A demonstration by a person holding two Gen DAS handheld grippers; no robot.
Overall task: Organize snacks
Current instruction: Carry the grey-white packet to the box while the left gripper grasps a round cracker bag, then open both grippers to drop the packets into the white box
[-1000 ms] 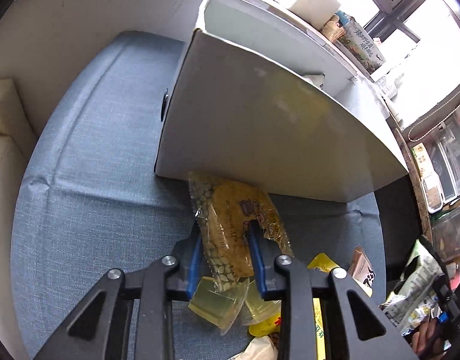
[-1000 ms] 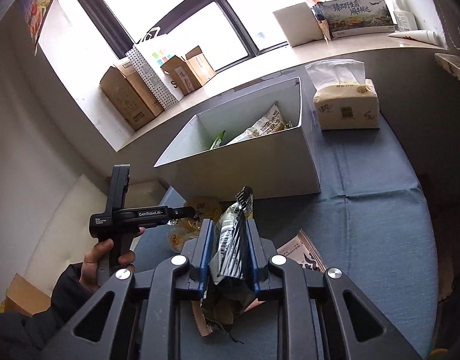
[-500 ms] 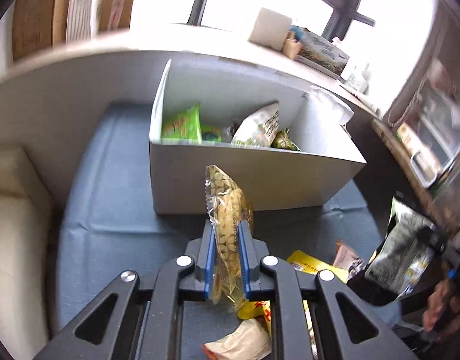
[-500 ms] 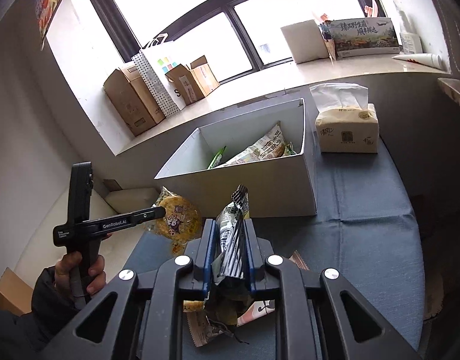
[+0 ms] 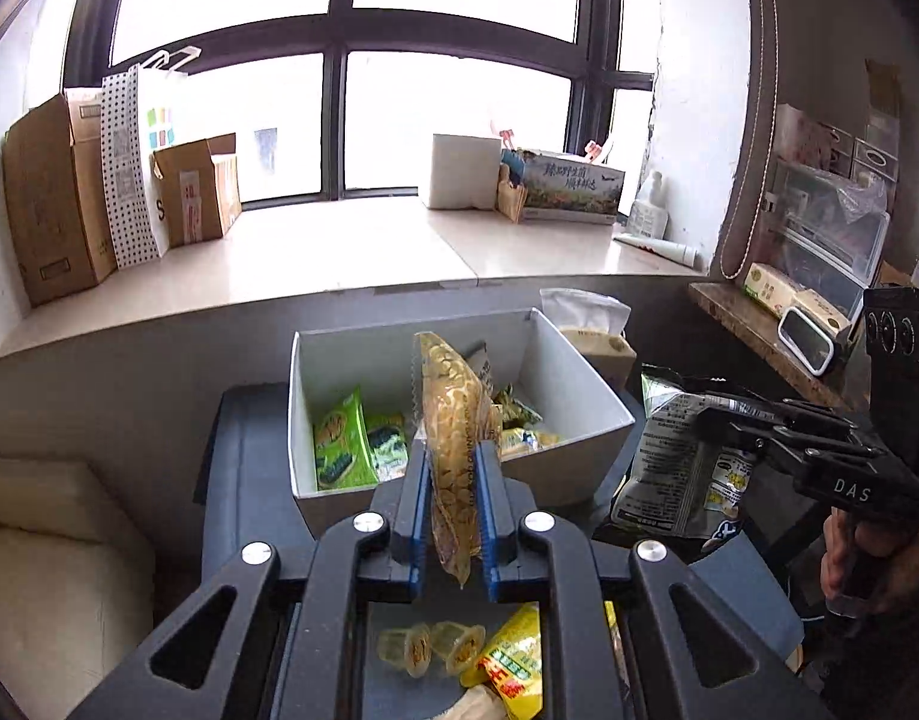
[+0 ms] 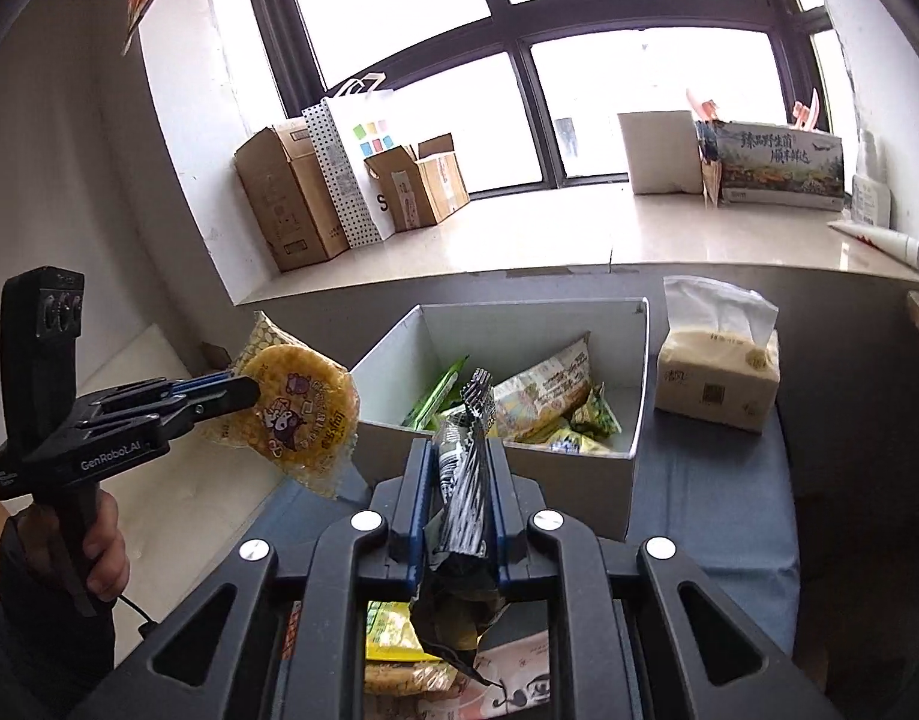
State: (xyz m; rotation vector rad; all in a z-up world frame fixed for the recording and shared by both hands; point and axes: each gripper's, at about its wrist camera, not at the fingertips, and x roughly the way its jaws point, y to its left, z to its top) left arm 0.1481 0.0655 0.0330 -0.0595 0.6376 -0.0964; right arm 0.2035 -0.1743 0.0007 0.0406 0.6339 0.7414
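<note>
My left gripper [image 5: 452, 468] is shut on a yellow cracker packet [image 5: 453, 414], held upright in the air in front of the white box [image 5: 573, 468]. The packet shows face-on in the right wrist view [image 6: 303, 408], left of the box [image 6: 579, 492]. My right gripper [image 6: 458, 468] is shut on a dark green-and-white snack bag [image 6: 468, 462], lifted before the box; the bag also shows in the left wrist view [image 5: 678, 468]. The box holds green packets [image 5: 345, 444] and other snacks [image 6: 543, 396].
Loose snacks lie on the blue tablecloth below the grippers: jelly cups [image 5: 429, 648], a yellow packet [image 5: 513, 660]. A tissue pack [image 6: 720, 372] stands right of the box. Cardboard boxes [image 5: 57, 198] and a paper bag sit on the windowsill. A cream cushion [image 5: 51, 570] is at left.
Both grippers have risen from the table with their snacks. The left one closed on the cracker packet and lifted it; the views now look over the box rim to the window.
</note>
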